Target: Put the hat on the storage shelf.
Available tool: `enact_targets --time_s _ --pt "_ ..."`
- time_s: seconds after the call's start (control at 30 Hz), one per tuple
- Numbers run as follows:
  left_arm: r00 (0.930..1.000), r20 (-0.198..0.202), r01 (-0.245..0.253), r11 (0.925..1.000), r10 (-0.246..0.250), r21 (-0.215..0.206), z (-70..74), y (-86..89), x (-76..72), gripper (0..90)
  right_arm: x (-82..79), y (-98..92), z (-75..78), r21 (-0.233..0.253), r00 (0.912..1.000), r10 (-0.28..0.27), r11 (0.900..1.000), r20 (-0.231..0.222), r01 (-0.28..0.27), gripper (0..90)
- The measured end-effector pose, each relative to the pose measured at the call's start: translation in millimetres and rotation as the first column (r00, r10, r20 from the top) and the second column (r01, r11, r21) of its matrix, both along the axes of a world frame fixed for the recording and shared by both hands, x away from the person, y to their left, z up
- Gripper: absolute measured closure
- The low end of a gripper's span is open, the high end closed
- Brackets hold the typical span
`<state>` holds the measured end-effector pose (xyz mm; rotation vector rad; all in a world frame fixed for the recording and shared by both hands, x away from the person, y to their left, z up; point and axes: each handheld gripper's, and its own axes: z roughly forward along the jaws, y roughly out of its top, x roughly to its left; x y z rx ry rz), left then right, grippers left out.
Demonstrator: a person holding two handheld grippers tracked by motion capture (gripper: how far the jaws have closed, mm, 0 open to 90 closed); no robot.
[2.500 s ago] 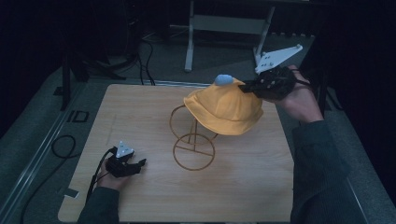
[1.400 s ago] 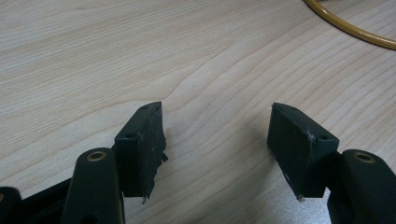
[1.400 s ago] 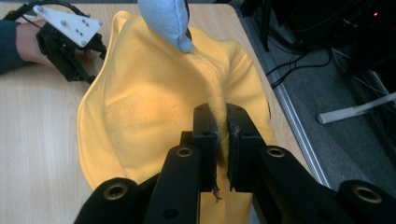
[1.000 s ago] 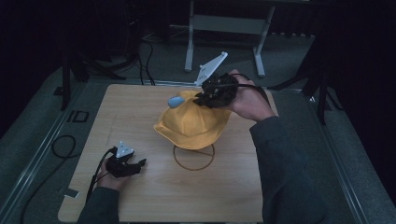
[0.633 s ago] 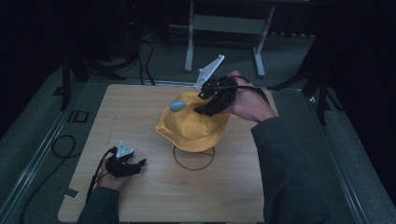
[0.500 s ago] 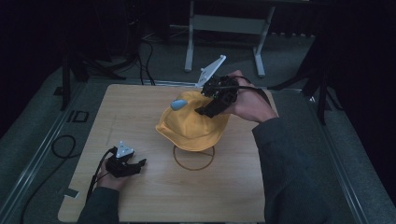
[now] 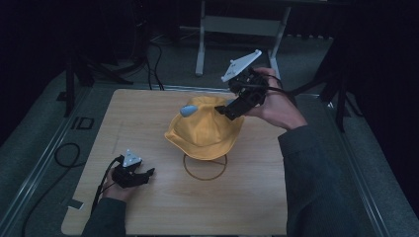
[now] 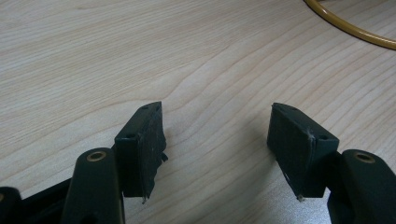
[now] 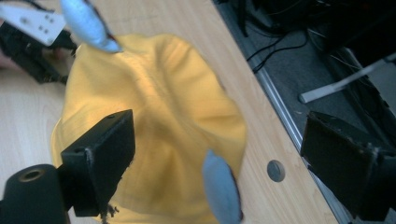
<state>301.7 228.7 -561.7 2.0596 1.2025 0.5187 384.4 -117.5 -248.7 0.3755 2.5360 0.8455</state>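
A yellow bucket hat (image 7: pixel 205 134) with light blue ears (image 7: pixel 188 109) sits over a gold wire stand, whose ring base (image 7: pixel 205 168) shows on the table below the brim. My right gripper (image 7: pixel 228 109) is open at the hat's far right side, its jaws just off the crown. In the right gripper view the hat (image 9: pixel 154 112) lies beyond the wide-apart jaws of that gripper (image 9: pixel 219 133), and two blue ears (image 9: pixel 222 186) stick up. My left gripper (image 7: pixel 134 175) rests open on the wood at the front left, holding nothing (image 8: pixel 217 116).
The wooden table (image 7: pixel 148 113) has a metal-edged border, with dark floor around it. A grey frame leg (image 7: pixel 201 39) stands behind the table. Cables (image 7: pixel 64 153) loop on the floor at the left. A small round hole (image 9: pixel 275 171) marks the table near its edge.
The right gripper carried the hat left and down over the wire stand, hiding the stand's upper rings, then drew back slightly to the right. The left gripper stayed put.
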Motion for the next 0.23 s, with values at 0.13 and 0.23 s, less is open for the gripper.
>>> enact_targets --time_s 0.13,0.23 --pt "1.0000 0.000 0.000 1.0000 0.000 0.000 0.0 0.0 0.0 36.6 0.8 -10.2 3.1 0.036 0.9996 -0.026 0.999 -0.007 0.026 9.8" --pt "1.0000 0.000 0.000 1.0000 0.000 -0.001 0.0 0.0 0.0 36.5 2.4 -15.9 1.2 0.041 0.9992 -0.039 0.998 -0.001 0.040 9.8"
